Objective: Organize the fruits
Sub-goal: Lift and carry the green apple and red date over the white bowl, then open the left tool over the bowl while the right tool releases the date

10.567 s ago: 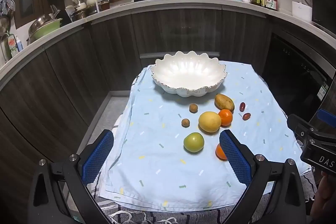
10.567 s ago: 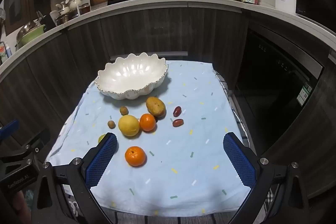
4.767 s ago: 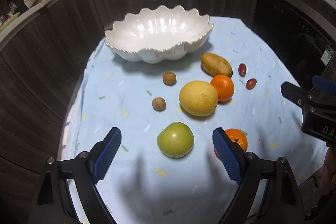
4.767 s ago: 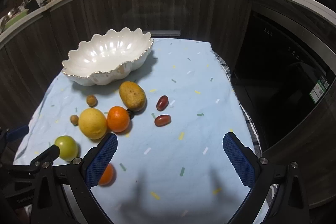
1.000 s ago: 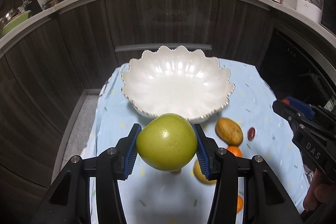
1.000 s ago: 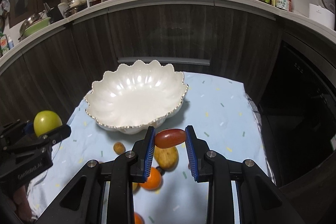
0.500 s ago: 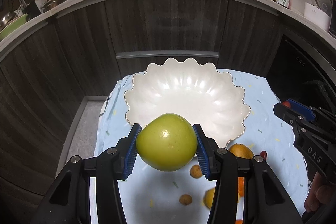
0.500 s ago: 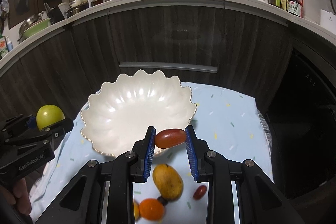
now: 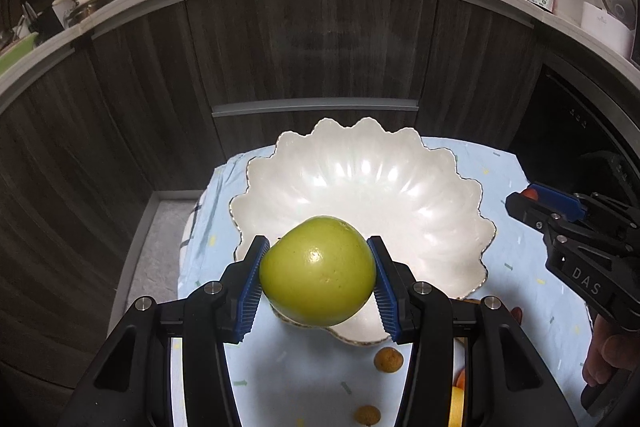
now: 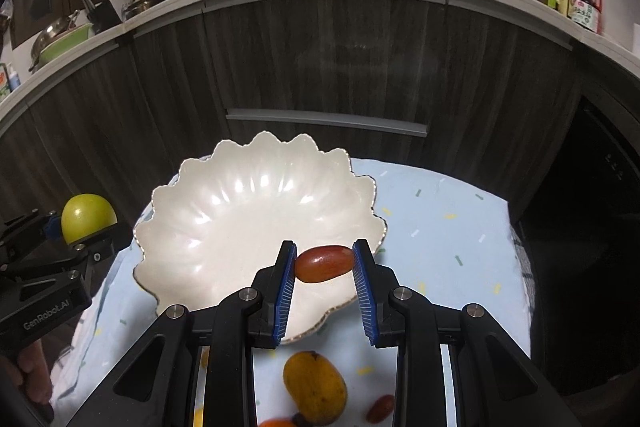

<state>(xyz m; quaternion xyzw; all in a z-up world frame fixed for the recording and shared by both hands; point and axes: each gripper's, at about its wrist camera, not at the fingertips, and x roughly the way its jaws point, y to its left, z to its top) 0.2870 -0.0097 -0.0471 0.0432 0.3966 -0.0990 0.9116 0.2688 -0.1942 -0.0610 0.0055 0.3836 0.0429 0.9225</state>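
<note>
My left gripper (image 9: 318, 277) is shut on a green apple (image 9: 318, 271), held above the near rim of the white scalloped bowl (image 9: 400, 183). My right gripper (image 10: 324, 263) is shut on a small red oval fruit (image 10: 324, 263), held over the bowl's (image 10: 224, 211) near right edge. The bowl has nothing in it. From the right wrist view the apple (image 10: 88, 217) and left gripper show at the far left. From the left wrist view the right gripper's fingers (image 9: 556, 203) show at the right, with a bit of the red fruit (image 9: 530, 193).
The bowl stands on a light blue cloth (image 10: 440, 219). A mango (image 10: 314, 387), another red fruit (image 10: 380, 409) and an orange lie near me. Two small brown fruits (image 9: 388, 359) lie in front of the bowl. Dark cabinets (image 9: 312, 47) rise behind.
Both grippers have moved forward toward the bowl with their fruit still held. The bowl now sits lower and larger in both views.
</note>
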